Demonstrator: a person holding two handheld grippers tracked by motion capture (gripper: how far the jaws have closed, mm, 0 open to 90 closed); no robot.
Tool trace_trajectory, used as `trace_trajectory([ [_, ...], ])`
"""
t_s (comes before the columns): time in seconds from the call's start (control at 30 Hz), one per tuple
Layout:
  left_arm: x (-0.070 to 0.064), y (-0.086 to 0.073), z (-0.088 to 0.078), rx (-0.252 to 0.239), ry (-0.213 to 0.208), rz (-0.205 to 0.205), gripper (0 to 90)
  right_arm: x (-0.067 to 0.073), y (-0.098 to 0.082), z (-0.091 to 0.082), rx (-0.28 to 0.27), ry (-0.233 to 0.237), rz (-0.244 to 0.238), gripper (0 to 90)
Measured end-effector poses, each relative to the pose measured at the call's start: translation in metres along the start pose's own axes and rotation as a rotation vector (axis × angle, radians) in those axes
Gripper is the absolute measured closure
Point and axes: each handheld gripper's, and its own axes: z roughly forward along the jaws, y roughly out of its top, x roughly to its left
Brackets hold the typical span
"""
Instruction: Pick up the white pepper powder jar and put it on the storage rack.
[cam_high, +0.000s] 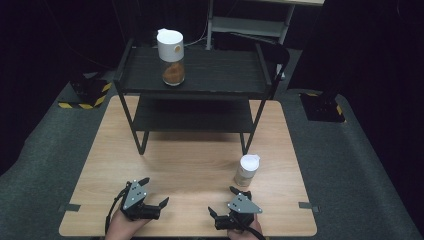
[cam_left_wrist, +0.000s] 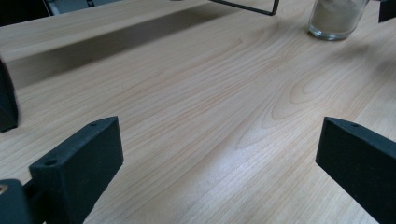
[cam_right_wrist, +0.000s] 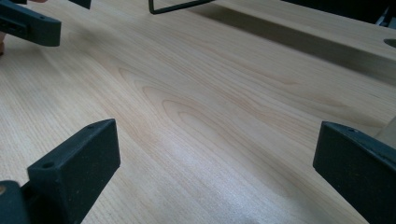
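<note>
1. We see a small glass jar with a white lid and pale powder inside, upright on the bench, just ahead of our right tongs.
2. Right tongs gape wide, holding nothing.
3. Left tongs gape wide too, low over bare wood.

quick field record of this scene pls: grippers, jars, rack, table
left gripper: open, empty, near table's front edge
right gripper: open, empty, near table's front edge
small jar: white lid, pale contents, upright on table, just beyond right gripper
tall jar: white lid, brown contents, upright on rack's top shelf
rack: black, two shelves, at table's far side
</note>
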Motion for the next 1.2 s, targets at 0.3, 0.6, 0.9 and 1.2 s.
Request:
trace_trajectory([
  [0.3, -0.005, 0.001, -0.001, 0.01, 0.014, 0.031, 0.9, 0.001, 0.0, -0.013, -0.044, -0.008, 0.003, 0.2],
  [0.6, -0.008, 0.002, 0.0, 0.014, 0.025, 0.039, 1.0, -0.002, 0.001, -0.035, -0.111, -0.037, 0.005, 0.2],
  [0.9, -0.014, 0.0, -0.001, 0.004, 0.036, 0.083, 0.9, -0.009, -0.002, -0.054, -0.143, -0.125, 0.029, 0.2],
  [1.2, -0.018, -0.001, -0.002, 0.001, 0.052, 0.093, 0.9, -0.018, -0.008, -0.058, -0.147, -0.185, 0.098, 0.5],
])
